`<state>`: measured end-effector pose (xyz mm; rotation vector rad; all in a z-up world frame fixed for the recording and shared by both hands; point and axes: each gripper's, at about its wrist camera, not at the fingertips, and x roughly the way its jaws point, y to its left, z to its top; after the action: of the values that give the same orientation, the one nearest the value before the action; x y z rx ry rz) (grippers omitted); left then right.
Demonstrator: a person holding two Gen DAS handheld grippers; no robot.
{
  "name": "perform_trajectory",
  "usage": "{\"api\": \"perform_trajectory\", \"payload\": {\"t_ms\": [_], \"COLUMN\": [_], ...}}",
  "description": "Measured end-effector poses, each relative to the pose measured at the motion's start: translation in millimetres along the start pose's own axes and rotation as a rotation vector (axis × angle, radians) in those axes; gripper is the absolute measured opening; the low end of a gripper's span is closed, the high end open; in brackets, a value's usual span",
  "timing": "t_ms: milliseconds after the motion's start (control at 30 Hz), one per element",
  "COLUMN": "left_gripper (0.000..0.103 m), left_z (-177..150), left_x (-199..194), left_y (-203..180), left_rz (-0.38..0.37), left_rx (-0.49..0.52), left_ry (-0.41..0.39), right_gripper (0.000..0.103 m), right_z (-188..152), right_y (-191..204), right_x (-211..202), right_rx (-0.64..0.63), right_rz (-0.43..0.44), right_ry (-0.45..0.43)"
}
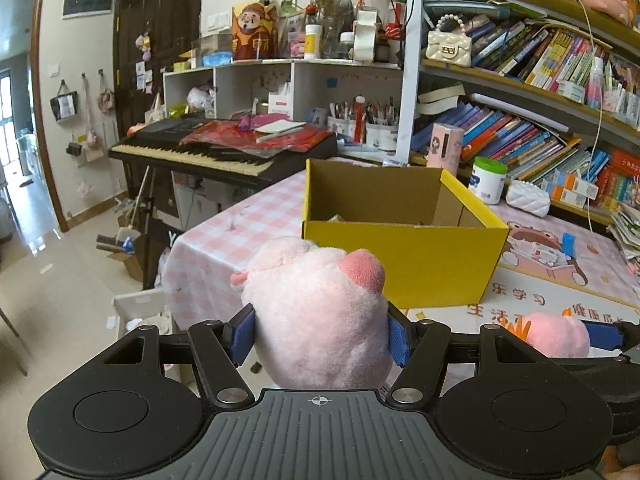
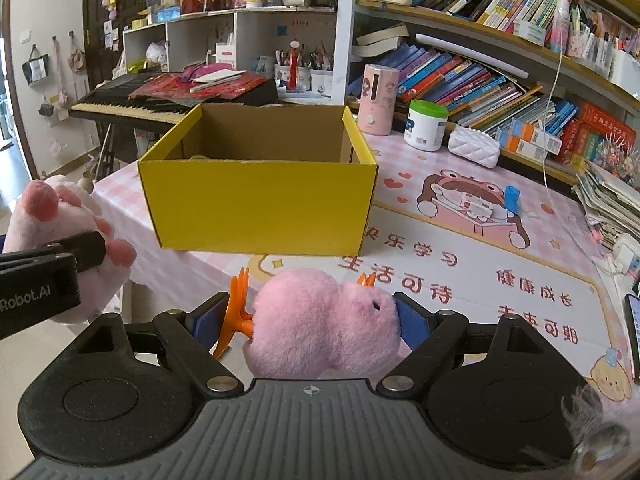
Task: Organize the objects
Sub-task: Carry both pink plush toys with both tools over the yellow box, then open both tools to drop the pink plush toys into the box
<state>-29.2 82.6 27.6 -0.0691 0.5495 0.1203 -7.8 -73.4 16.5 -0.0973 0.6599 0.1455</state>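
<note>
Item one: my left gripper (image 1: 320, 338), blue pads (image 1: 243, 339) pressed into both sides of a pale pink plush pig (image 1: 316, 312), which I hold above the near left edge of the table (image 1: 248, 220), its darker pink snout tipped up toward the box. Item two: my right gripper (image 2: 308, 322), fingers clamped on a fluffy pink plush toy (image 2: 320, 326) with orange plastic feet (image 2: 236, 316) sticking out on the left side; it sits low over the printed mat (image 2: 480, 272) at the near edge of the table. Item three: an open yellow cardboard box (image 2: 260, 204) standing on the pink checked cloth near the left edge of the table, just beyond both toys; something small lies in its bottom, but I cannot make out what. Item four, along the far edge against the bookshelf (image 2: 500, 80): a pink cylinder-shaped device (image 2: 378, 98), a white tub with a green lid (image 2: 426, 124) beside it, and a white quilted pouch (image 2: 474, 146) next along. Item five: a keyboard (image 1: 208, 152) behind the box, off the far left corner.
</note>
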Motion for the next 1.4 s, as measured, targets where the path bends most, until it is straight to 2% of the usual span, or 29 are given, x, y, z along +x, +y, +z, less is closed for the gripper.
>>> {"api": "perform_trajectory", "payload": {"t_ms": [167, 400, 600, 767, 1033, 1267, 1400], "left_gripper": [0.064, 0.064, 0.064, 0.064, 0.064, 0.064, 0.065], "left_z": [14.5, 49.5, 72.7, 87.0, 100.9, 107.6, 110.5], "left_x": [8.2, 29.9, 58.7, 86.1, 123.0, 150.8, 164.1], "left_y": [-5.3, -5.1, -13.3, -21.4, -33.9, -46.2, -54.2], "left_rz": [0.030, 0.087, 0.127, 0.170, 0.210, 0.218, 0.204], "left_rx": [0.015, -0.037, -0.061, -0.072, -0.052, -0.040, -0.028], "left_ry": [-0.055, -0.129, -0.158, -0.145, -0.098, -0.051, -0.029], "right_gripper": [0.085, 0.085, 0.085, 0.085, 0.085, 0.085, 0.085], "right_z": [18.0, 71.7, 113.3, 133.6, 143.1, 142.5, 144.6], "right_y": [-5.1, -15.4, -23.3, -22.3, -18.9, -16.9, -15.1], "right_x": [6.7, 23.1, 64.8, 104.9, 166.1, 203.4, 212.5], "right_rx": [-0.003, -0.049, -0.082, -0.148, -0.222, -0.276, -0.315], "right_rz": [0.019, 0.044, 0.096, 0.153, 0.246, 0.299, 0.308], "right_ry": [-0.064, -0.231, -0.247, -0.209, -0.060, 0.073, 0.096]}}
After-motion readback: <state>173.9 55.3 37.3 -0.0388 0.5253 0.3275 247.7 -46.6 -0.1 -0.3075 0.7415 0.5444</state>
